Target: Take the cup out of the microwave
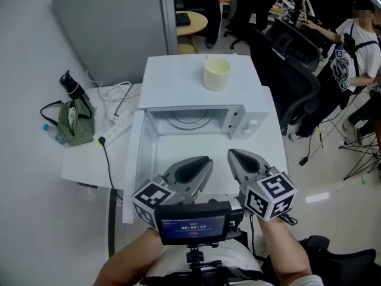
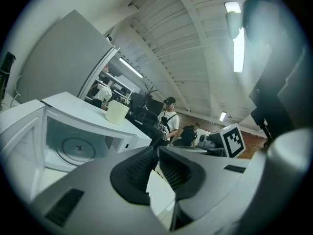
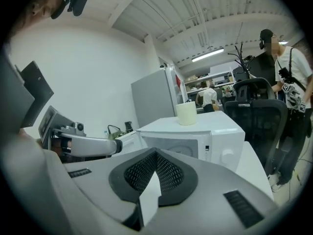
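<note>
A cream cup [image 1: 217, 73] stands on top of the white microwave [image 1: 178, 82], near its back right; it also shows as the cup [image 2: 117, 112] and the cup [image 3: 186, 114] in the gripper views. The microwave door [image 1: 134, 165] is swung open to the left. Only the glass turntable [image 1: 189, 119] shows in the cavity. My left gripper [image 1: 208, 159] and right gripper [image 1: 231, 154] hover side by side in front of the opening, both shut with nothing between their jaws. The left gripper [image 2: 156, 150] and the right gripper [image 3: 155, 153] point toward the microwave.
A green bag [image 1: 74, 124], a black bottle [image 1: 71, 85] and a power strip [image 1: 116, 130] with cables lie left of the microwave. A grey partition [image 1: 113, 28] stands behind. Black office chairs [image 1: 286, 70] and a seated person [image 1: 351, 46] are at the right.
</note>
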